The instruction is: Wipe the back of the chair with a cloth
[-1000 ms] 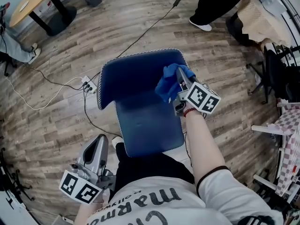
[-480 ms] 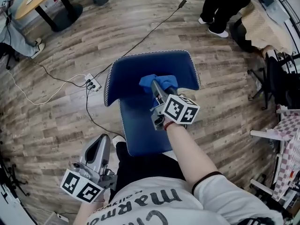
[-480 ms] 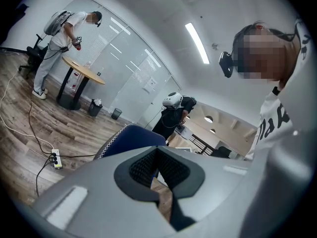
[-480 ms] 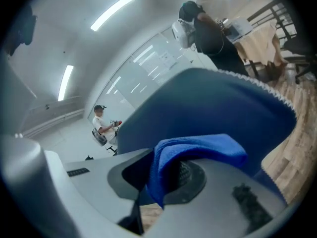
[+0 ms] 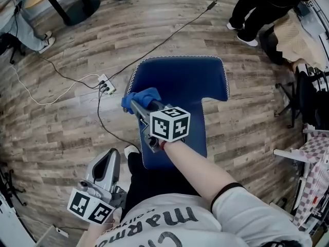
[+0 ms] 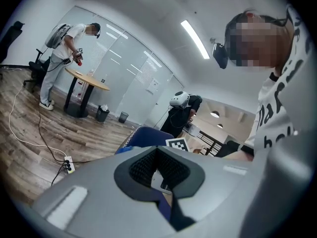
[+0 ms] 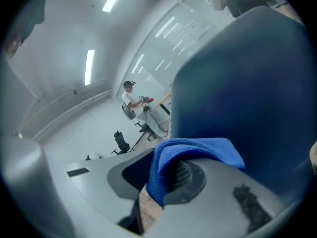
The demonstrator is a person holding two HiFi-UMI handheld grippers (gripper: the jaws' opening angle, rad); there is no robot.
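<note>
One fault is foreseen: the blue microfibre cloth (image 5: 140,95), clamped in the right gripper (image 5: 136,105) at the edge of the blue padded chair back (image 5: 180,78), may be swept off it, while the left gripper (image 5: 107,164) is held closed and empty.

Right claw (image 5: 135,105) and cloth (image 5: 143,95) swept left, reaching chair back's (image 5: 182,78) edge

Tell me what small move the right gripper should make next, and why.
Probably sweep the cloth rightward across the chair back: the right gripper is shut on it at the back's left edge, so nearly all the blue surface lies to its right.
</note>
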